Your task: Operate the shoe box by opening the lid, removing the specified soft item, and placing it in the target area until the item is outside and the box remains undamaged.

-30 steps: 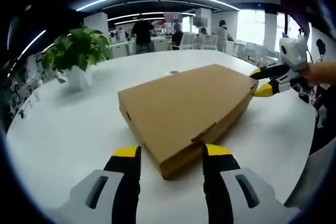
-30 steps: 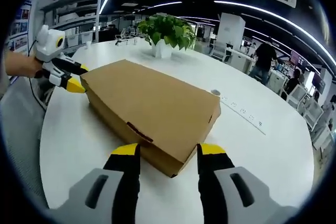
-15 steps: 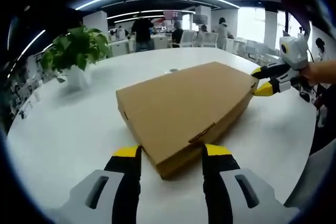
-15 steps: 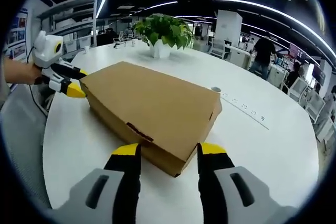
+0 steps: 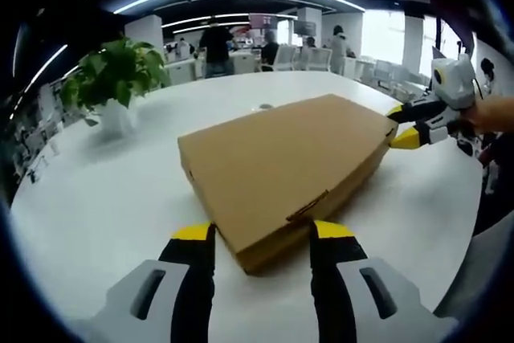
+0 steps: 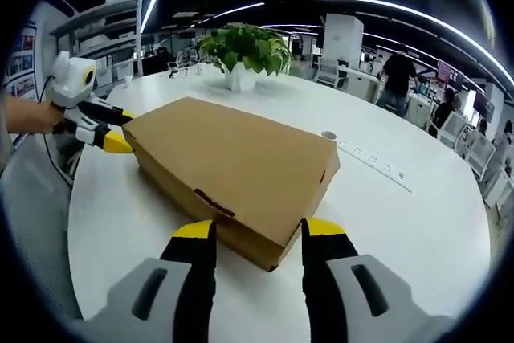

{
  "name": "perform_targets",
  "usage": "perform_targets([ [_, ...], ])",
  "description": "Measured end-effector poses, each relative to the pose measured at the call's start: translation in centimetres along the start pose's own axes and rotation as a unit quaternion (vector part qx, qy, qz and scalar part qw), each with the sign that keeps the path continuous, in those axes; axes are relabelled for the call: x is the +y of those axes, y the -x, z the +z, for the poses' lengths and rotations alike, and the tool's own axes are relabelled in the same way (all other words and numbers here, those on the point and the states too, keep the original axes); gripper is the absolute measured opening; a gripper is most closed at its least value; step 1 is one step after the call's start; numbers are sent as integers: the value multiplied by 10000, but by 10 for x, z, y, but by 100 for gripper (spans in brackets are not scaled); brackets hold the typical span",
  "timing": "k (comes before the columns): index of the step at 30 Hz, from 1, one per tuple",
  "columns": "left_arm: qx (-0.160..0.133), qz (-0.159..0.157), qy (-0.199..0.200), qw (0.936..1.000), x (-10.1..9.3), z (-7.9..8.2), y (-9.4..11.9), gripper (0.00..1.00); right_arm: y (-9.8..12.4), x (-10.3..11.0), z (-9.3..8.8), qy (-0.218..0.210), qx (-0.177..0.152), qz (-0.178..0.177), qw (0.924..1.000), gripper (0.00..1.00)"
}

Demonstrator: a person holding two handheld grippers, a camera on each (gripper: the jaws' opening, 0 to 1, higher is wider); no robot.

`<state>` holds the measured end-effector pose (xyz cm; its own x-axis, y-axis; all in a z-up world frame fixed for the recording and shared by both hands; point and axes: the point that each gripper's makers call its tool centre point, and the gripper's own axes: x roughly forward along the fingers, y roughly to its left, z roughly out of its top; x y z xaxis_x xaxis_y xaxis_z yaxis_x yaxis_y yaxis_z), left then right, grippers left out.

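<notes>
A: We see the flat brown cardboard shoe box [image 5: 283,170] lying on the round white table [image 5: 104,190], lid shut, so its contents are hidden from us.

B: Agreed. Left gripper [image 5: 263,232] has its jaws spread, straddling the box's near corner. Right gripper [image 6: 257,229] does the same at the opposite corner. Neither is clamped on the cardboard.

A: The leafy green plant in a white pot [image 6: 244,54] stands beyond the box, well apart.

B: Versus half a second ago we see almost no change: box in place, lid down, both jaw pairs as wide as before.
</notes>
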<state>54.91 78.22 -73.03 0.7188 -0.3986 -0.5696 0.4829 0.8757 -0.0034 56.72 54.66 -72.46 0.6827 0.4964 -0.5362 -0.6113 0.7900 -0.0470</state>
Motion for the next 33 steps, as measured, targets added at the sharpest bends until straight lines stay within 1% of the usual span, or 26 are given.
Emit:
perform_targets([
  [17,144,-283,-200,9993,11,-6,6,46,8,23,-2,-260,-79,-162,9995,36],
  [33,275,-543,-472,9970,24,-13,16,45,14,50,-4,-481,-60,-328,9983,36],
])
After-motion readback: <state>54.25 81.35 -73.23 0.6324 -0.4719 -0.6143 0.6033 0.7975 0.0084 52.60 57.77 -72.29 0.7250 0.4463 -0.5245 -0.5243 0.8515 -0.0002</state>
